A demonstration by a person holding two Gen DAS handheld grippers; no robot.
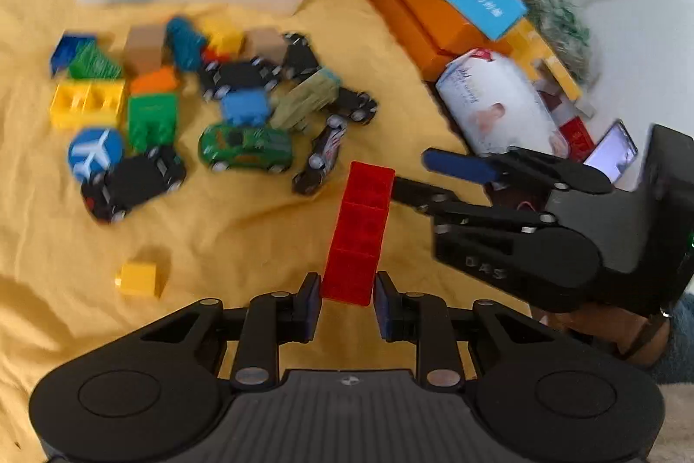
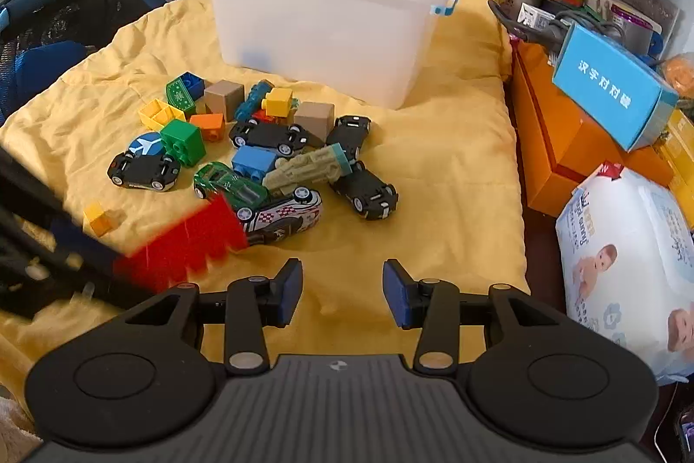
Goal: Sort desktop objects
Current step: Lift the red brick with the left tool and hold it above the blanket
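Blue box [image 2: 611,85] — Chinese characters, "汉字对对碰"

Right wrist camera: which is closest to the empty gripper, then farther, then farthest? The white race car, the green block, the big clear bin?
From the right gripper:
1. White race car, just ahead, slightly left.
2. Green block, farther left.
3. Clear bin, at the back.

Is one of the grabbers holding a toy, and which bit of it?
The left gripper holds the long red plastic brick stack by its near end, jaws on either side. The right gripper holds nothing.
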